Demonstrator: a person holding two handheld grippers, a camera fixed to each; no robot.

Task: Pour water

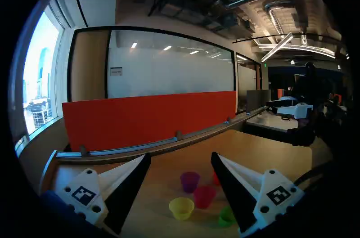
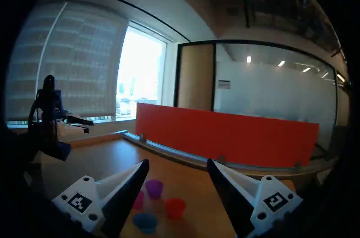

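A small purple plastic cup, a pink one, a yellow one, a green one and a blue one stood upright, huddled close on the pale wooden desk, probably so one could be tipped into its neighbour. Whether any held water could not be told.

The left gripper and the right gripper hovered above them, fingers spread wide and holding nothing.

An orange partition panel walled the desk's far edge, and a dark stand stood well aside. The approach looked unobstructed.

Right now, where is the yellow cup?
In the left gripper view, the yellow cup stands on the table, left of the magenta cup, nearer than the purple cup.
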